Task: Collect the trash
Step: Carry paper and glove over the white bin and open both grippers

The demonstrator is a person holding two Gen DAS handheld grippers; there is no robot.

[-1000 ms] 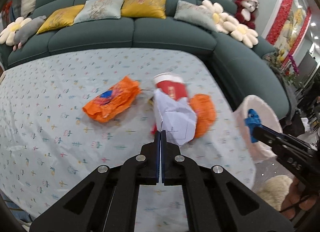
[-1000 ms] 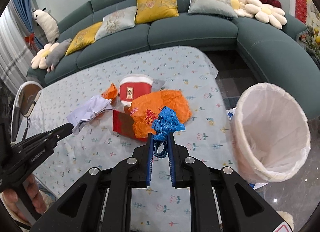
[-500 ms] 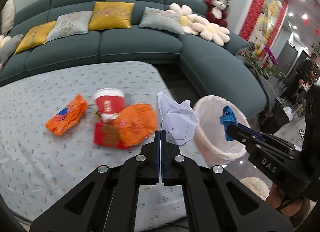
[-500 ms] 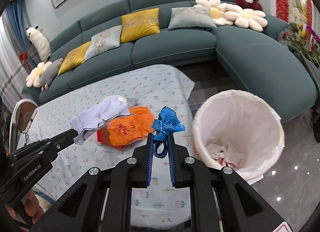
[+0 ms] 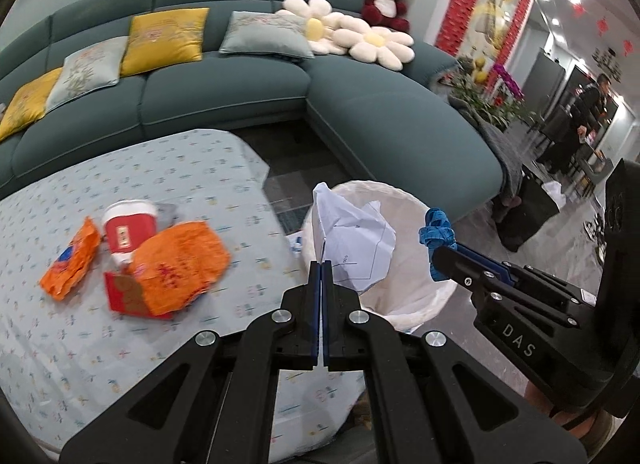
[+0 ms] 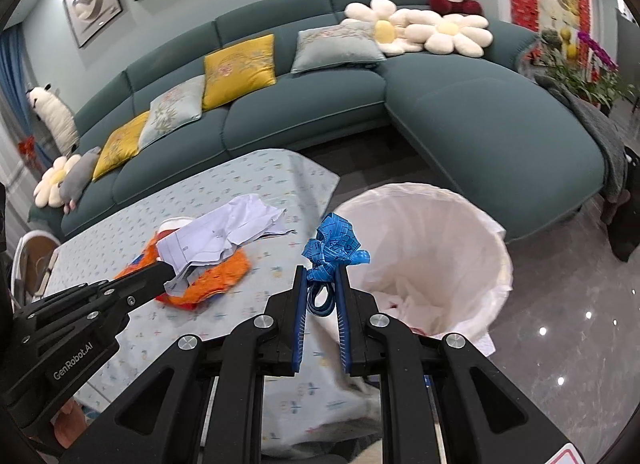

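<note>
Left gripper [image 5: 321,264]: black linkage arms with blue-edged fingers pressed together on a crumpled sheet of white printed paper [image 5: 352,240], which stands up from the fingertips in sharp creases. In the left wrist view the paper overlaps the near rim of the trash bin [image 5: 404,304]; in the right wrist view the same paper [image 6: 224,234] hangs over the table, beside the bin rather than above its opening.

Right gripper [image 6: 321,270]: the same build, with ribbed blue pads, clamped on a crumpled wad of blue tape printed with numerals [image 6: 334,248]; a dark loop of it hangs between the fingers. In the left wrist view the right gripper [image 5: 438,254] enters from the right with the blue wad [image 5: 436,229] at its tip, seen against the bin's far rim.

The bin [image 6: 476,240] is round, lined with a thin white plastic bag folded over the rim. Only the right wrist view looks into it, showing white scraps and a trace of red at the bottom.

Table [image 5: 120,328]: covered by a pale blue cloth with a small repeated print. The left wrist view shows four pieces of trash on it: two orange foil-like wrappers, one large [image 5: 180,264] and one small [image 5: 72,260], a red paper cup with a white rim [image 5: 128,229], and a flat red packet [image 5: 124,296]. Behind the table, a curved teal sofa [image 5: 224,91].
</note>
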